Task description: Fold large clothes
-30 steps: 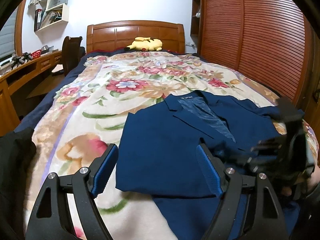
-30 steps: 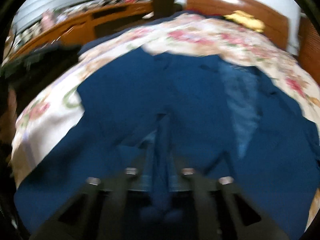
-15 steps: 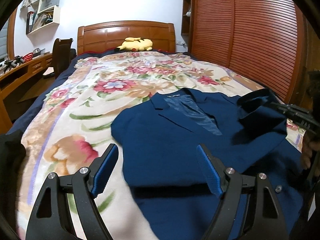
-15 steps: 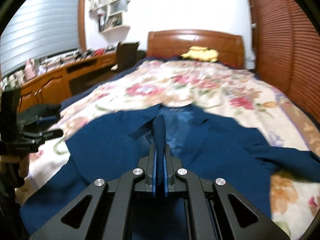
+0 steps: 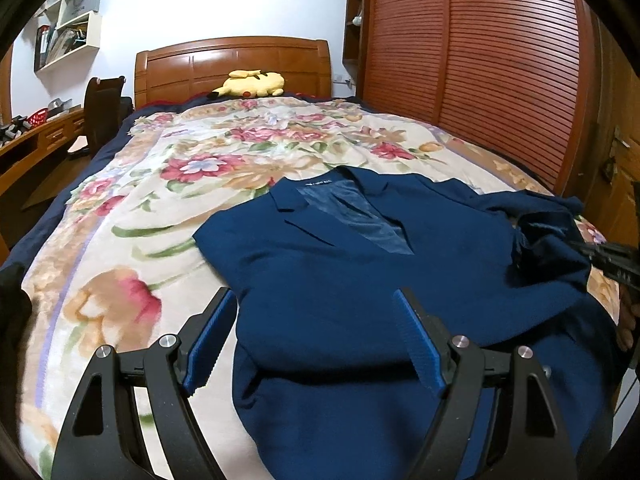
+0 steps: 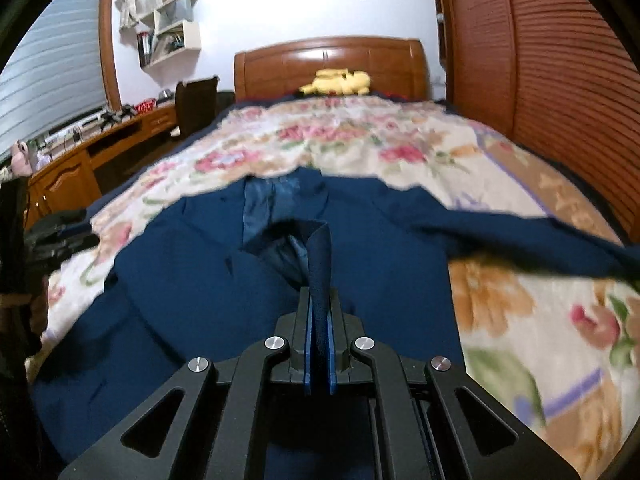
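A navy blue suit jacket [image 5: 360, 280] lies face up on the floral bedspread [image 5: 160, 208], collar toward the headboard. My left gripper [image 5: 316, 340] is open and empty, just above the jacket's near left edge. My right gripper [image 6: 319, 320] is shut on a fold of the jacket [image 6: 320, 256] and holds it lifted; a sleeve [image 6: 540, 236] stretches off to the right. In the left wrist view the right gripper [image 5: 612, 260] shows at the right edge, holding the bunched cloth.
A yellow plush toy [image 5: 250, 84] lies by the wooden headboard [image 5: 232, 64]. A slatted wooden wardrobe [image 5: 500, 80] runs along the right side. A desk [image 6: 80, 160] and a dark chair [image 5: 102, 112] stand left of the bed.
My right gripper has lifted the pinched jacket fold and pulled it back toward the right, dragging the sleeve out. The left gripper stayed open and shifted slightly left.
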Motion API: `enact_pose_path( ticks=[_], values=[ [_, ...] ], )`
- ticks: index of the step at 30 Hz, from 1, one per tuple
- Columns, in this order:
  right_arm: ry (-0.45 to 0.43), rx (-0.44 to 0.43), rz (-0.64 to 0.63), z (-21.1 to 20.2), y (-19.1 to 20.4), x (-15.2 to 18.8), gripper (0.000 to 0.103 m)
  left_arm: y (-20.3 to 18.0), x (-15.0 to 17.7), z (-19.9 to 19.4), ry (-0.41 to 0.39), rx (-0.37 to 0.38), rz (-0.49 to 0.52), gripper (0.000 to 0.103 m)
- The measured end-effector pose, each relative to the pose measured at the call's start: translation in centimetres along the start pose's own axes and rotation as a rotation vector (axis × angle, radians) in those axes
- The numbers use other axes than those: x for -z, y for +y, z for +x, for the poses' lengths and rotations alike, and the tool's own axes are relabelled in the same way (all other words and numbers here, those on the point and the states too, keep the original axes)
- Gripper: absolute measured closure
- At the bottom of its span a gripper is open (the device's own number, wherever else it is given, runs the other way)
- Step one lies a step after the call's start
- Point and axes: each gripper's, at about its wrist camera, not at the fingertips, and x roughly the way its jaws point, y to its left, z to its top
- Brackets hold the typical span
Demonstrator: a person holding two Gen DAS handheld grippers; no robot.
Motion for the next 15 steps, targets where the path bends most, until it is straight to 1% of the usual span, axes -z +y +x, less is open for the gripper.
enact_pose_path(
  ticks=[2,4,5,6,7,8,10,12,15],
  values=[
    [0.026,0.025,-0.01,-0.7,-0.2,0.2,0.098,-0.2,0.1,0.0,0.002,0.003,0.004,0.022],
    [0.052,0.026,0.0,-0.9,-0.2,0.7,0.098,-0.3,0.1,0.1,0.005,0.003,0.006,0.022],
    [0.06,0.028,0.001,-1.0,0.1,-0.7,0.096,-0.3,0.1,0.1,0.005,0.003,0.007,0.022],
    [0.063,0.045,-0.001,-1.3,0.1,-1.2,0.089,-0.3,0.1,0.1,0.006,0.003,0.006,0.022],
    [0.061,0.078,-0.005,-1.5,0.1,-1.3,0.079,-0.4,0.2,0.1,0.006,0.004,0.005,0.022],
    [0.054,0.097,-0.007,-1.9,0.2,-1.8,0.074,-0.4,0.2,0.1,0.006,0.004,0.006,0.022],
    [0.025,0.096,0.002,-2.6,0.2,-2.6,0.053,-0.4,0.1,0.1,0.004,0.003,0.006,0.022],
    [-0.003,0.094,-0.004,-3.2,1.0,-3.0,0.049,-0.4,0.2,0.1,0.004,0.004,0.006,0.022],
    [-0.021,0.074,-0.025,-3.2,2.0,-4.0,0.048,-0.5,0.2,0.1,0.005,0.005,0.007,0.022]
  ],
)
